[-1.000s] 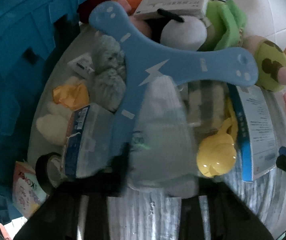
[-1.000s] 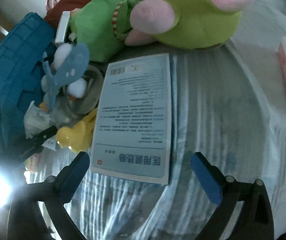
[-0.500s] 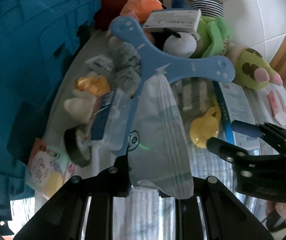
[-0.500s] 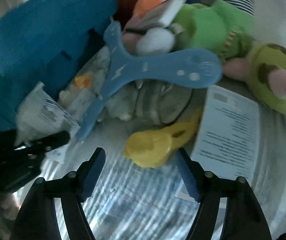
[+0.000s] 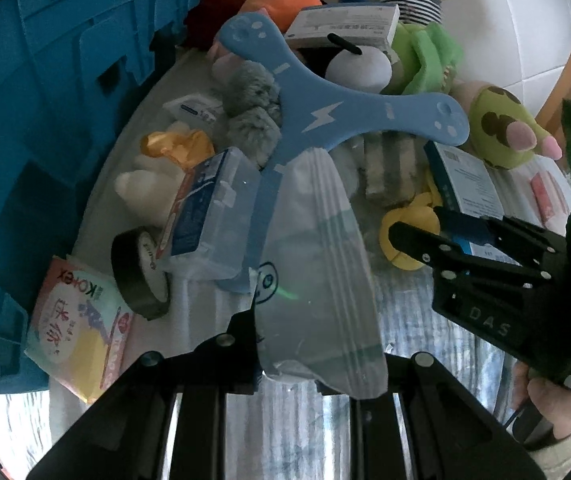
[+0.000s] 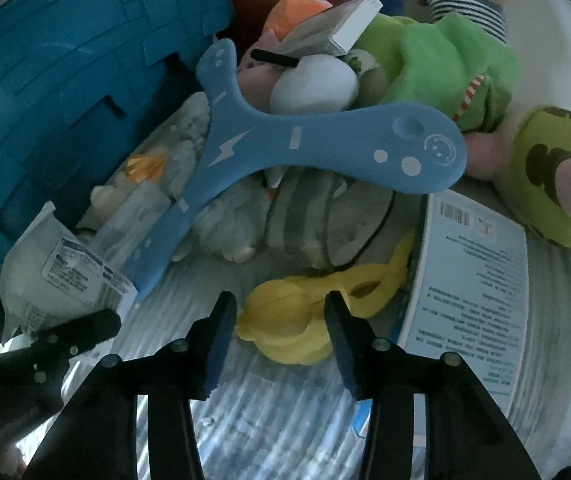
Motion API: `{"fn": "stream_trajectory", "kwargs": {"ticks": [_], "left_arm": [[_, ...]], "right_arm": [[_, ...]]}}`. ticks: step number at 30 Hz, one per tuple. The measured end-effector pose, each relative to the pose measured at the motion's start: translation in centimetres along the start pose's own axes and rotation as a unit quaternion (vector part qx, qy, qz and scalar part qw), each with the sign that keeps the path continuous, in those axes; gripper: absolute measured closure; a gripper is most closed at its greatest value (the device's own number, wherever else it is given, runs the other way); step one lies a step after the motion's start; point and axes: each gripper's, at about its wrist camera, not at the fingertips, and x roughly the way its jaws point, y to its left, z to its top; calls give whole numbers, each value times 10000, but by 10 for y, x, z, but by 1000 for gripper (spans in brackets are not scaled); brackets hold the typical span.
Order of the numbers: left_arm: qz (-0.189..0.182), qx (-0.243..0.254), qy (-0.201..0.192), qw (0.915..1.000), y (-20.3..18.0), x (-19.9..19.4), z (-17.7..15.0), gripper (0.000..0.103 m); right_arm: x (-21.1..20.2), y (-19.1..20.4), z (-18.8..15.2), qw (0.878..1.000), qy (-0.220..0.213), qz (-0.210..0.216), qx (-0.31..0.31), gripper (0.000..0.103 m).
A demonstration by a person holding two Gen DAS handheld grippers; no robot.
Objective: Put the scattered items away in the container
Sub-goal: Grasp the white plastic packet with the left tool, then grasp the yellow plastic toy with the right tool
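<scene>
the task looks barely begun: at the far left of both views the blue crate (image 5: 45, 120) shows only its outer wall, so what it holds cannot be told, while the pile beside it remains on the cloth. left to right in the left view lie a tissue pack (image 5: 77, 332), a tape roll (image 5: 137, 272), a clear box (image 5: 209, 216), the boomerang (image 5: 321, 116), plush toys and a leaflet (image 5: 473, 180). the left gripper (image 5: 317, 376), low in the frame's centre, is clamped on a clear pouch (image 5: 317, 280) held off the table, pointing at the pile. in the right view the right gripper (image 6: 281, 316), bottom centre, has its jaws spread either side of the yellow toy (image 6: 297, 316), not yet pinching it.
</scene>
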Motion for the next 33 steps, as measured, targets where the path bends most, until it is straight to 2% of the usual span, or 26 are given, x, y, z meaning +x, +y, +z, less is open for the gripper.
{"fn": "stream_trajectory", "kwargs": {"ticks": [4, 11, 14, 17, 19, 21, 24, 27, 29, 30, 32, 33], "left_arm": [[-42, 11, -58, 10000, 0, -1, -3, 85], [-137, 87, -207, 9997, 4, -29, -13, 85], [-210, 146, -189, 9995, 2, -37, -20, 85], [-243, 196, -94, 9995, -2, -35, -26, 85], [-292, 264, -5, 9992, -8, -29, -29, 85], [-323, 344, 49, 9989, -17, -23, -34, 85], [-293, 402, 108, 9987, -31, -13, -41, 85], [-174, 432, 170, 9988, -38, -3, -45, 85], [-96, 462, 198, 9987, -42, 2, -47, 85], [-55, 512, 202, 9985, -42, 5, -47, 85], [-65, 565, 228, 9981, -42, 8, -48, 85], [-104, 600, 219, 9979, -41, 10, -47, 85]], "right_arm": [[-3, 7, -6, 9995, 69, -150, -262, 65], [-33, 13, -34, 9988, 347, 113, -325, 65], [-41, 15, -58, 9962, 696, 27, -530, 65], [-40, 0, -78, 9947, 944, -234, -320, 61], [-47, -13, -86, 9952, 892, -392, -13, 50], [-51, -21, -92, 9953, 799, -452, 317, 49], [-74, -32, -98, 9960, 502, -216, 709, 49], [-80, -27, -97, 9967, 273, -49, 768, 49], [-82, -25, -98, 9963, 170, -107, 831, 49], [-81, -25, -100, 9956, 100, -163, 915, 47], [-76, -24, -101, 9937, 39, -299, 1082, 30], [-67, -19, -99, 9928, 22, -401, 1125, 15]]}}
